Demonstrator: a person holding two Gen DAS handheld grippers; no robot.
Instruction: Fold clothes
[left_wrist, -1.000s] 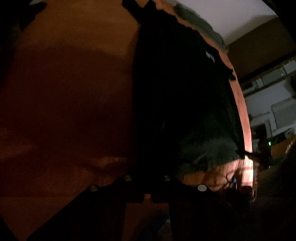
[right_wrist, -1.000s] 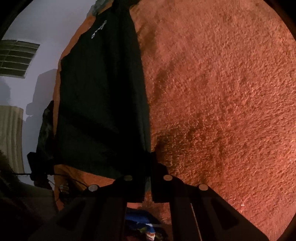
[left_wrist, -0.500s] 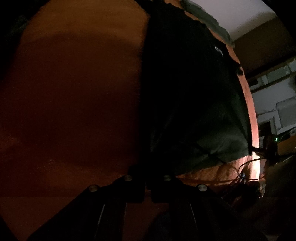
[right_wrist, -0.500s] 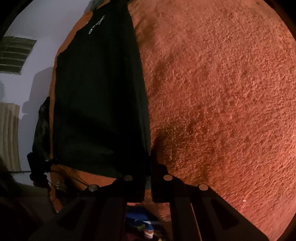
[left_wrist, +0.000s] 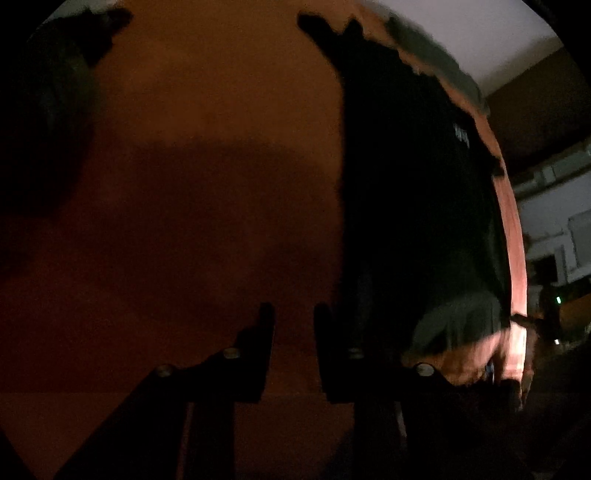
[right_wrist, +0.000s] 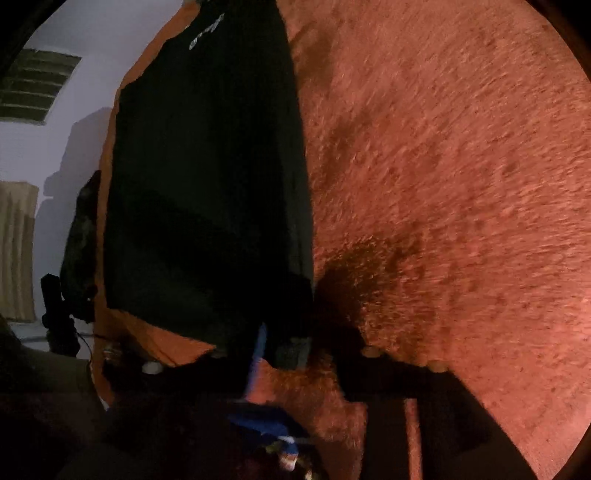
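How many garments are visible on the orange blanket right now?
2 clearly. The black garment with a small white logo lies flat along the orange blanket. A dark grey-green garment sits bunched at the far left. More may be hidden.
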